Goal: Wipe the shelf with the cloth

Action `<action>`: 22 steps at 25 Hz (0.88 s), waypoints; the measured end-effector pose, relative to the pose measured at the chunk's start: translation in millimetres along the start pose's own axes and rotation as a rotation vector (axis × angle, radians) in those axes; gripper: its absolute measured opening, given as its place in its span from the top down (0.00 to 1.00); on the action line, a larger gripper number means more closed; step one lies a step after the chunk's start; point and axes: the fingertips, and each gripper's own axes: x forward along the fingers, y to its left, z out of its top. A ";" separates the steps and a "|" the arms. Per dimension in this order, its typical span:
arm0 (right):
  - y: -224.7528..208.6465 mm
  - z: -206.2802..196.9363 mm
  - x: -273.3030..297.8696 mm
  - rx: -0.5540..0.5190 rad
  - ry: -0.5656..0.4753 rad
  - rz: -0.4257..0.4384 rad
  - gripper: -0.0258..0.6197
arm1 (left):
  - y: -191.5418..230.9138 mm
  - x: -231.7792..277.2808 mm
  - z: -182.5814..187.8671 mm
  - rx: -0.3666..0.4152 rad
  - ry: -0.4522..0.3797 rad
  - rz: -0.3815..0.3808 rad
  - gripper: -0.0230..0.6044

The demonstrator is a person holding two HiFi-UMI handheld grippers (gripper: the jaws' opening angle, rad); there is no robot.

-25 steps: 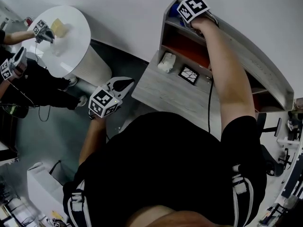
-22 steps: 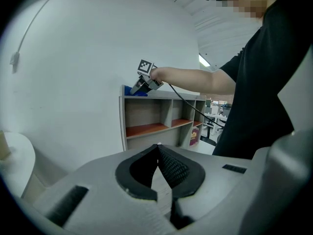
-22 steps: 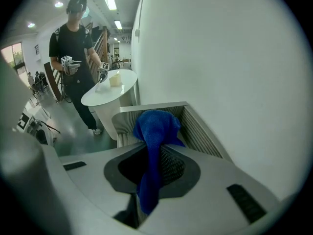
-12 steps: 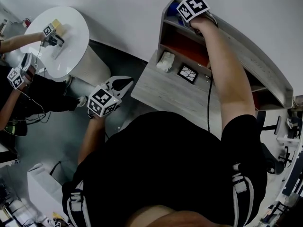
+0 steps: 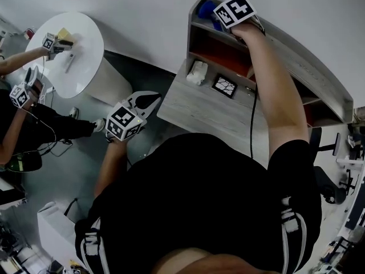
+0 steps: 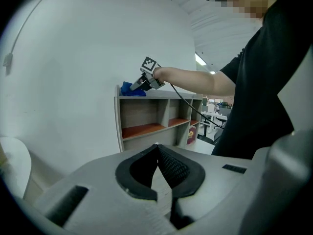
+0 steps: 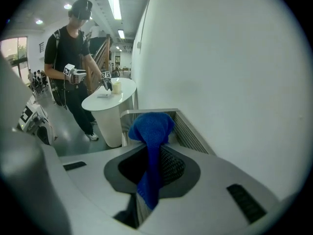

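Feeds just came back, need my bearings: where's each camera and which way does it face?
Head view: on the person's head, facing steeply down at the shelf; shows torso, arms, left gripper, right gripper.
Left gripper view: low beside the shelf, facing it; shut fingers, right arm.
Right gripper view: atop the shelf, facing the round table; fingers clamp the blue cloth.
Shared: shelf, blue cloth.

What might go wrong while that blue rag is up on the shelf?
The right gripper pinches a narrow strip of the blue cloth, so dragging might pull it free. The cloth sits near the left end of the shelf top; a stroke could slip off. Its cable hangs over the ledge below and might snag.
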 end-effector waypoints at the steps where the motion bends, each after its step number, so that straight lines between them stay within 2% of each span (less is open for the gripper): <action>1: 0.8 0.1 -5.7 0.010 -0.018 0.006 0.88 | -1.1 1.8 1.1 0.003 0.000 -0.008 0.94; 10: 13.6 -11.7 -57.4 0.027 -0.168 -0.021 0.88 | -10.0 24.7 5.9 0.037 0.006 -0.087 0.94; 14: 30.1 -17.8 -86.8 0.045 -0.238 0.013 0.88 | -13.9 39.8 14.9 0.059 -0.002 -0.126 0.94; 18: 44.0 -26.5 -115.0 0.045 -0.284 0.011 0.88 | -20.7 52.1 21.1 0.077 -0.007 -0.166 0.94; 22: 61.9 -34.4 -139.8 0.094 -0.352 0.066 0.88 | -23.5 62.3 21.6 0.083 0.001 -0.199 0.94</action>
